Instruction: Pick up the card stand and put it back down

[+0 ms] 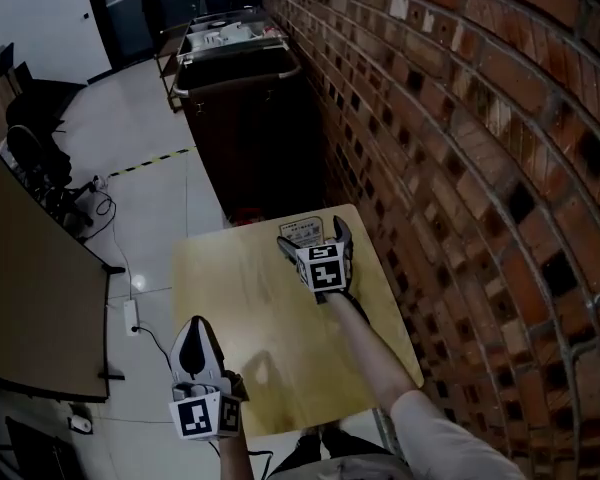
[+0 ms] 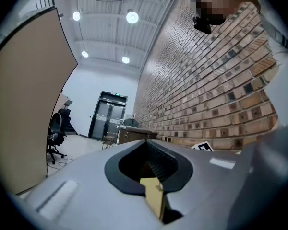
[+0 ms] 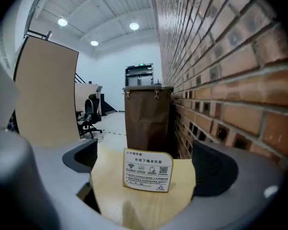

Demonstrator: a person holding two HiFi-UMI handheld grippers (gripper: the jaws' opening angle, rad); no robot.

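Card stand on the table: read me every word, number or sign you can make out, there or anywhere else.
Card stand: lines of printed characters, a Wi-Fi symbol and a QR code; the characters are too blurred to read.
Marker cubes: black-and-white square patterns, no words.
Nothing else is readable.

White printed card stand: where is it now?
In the right gripper view, the white printed card stand stands at the far end of the light wooden table, beside the brick wall, centred between the right gripper's open jaws, untouched.
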